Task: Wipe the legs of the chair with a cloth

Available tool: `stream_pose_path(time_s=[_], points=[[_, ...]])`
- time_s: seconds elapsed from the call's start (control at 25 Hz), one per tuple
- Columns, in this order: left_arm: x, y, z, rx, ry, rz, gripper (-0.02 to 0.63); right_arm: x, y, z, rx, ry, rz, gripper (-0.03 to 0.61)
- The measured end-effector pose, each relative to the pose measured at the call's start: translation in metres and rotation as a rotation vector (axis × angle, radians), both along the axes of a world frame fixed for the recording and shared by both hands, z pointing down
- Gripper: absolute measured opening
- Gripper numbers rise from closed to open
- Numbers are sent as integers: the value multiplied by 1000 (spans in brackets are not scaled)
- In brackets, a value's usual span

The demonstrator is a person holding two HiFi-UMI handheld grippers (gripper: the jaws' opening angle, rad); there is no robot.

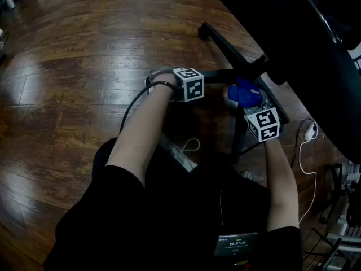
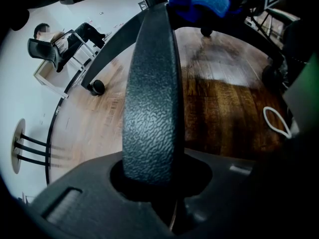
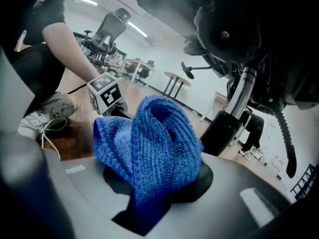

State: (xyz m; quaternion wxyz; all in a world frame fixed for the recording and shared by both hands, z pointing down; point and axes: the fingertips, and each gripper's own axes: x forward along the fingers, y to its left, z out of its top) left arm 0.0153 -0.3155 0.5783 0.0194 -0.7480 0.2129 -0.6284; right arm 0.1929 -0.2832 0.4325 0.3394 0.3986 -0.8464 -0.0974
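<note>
Lying roughly level, chair leg [image 2: 149,108] runs through left tool [image 2: 155,180].

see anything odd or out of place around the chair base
Only a white cable trailing loose on the floor right of the chair base; nothing looks spilled or damaged.

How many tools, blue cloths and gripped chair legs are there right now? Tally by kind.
Tools: 2 (left tool, right tool)
Blue cloth: 1, bunched in the right tool
Chair leg, gripped: 1, in the left tool
Total: 4
</note>
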Motion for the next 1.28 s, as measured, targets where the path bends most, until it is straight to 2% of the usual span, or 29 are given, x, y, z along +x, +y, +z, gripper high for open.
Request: stream_pose_path(time_s=[0.08, 0.4, 0.52, 0.64, 0.84, 1.08, 1.28], points=[[1, 0, 1, 6, 3, 3, 71, -3, 18, 7, -31, 30, -28, 111], [-2, -1, 3, 17, 1, 3, 71, -18, 175, 53, -234, 102, -347, 112], [-4, -2, 4, 20, -1, -4, 71, -20, 201, 62, -273, 144, -399, 112], [-5, -1, 5, 29, -15, -18, 71, -17, 201, 62, -254, 172, -412, 117], [-6, -4, 3, 42, -28, -26, 71, -17, 190, 56, -237, 138, -451, 114], [-6, -2, 3, 43, -42, -26, 71, -9, 108, 39, -155, 108, -315, 114], [-1, 0, 0, 25, -12, -5, 71, -4, 23, 15, -87, 102, -148, 114]])
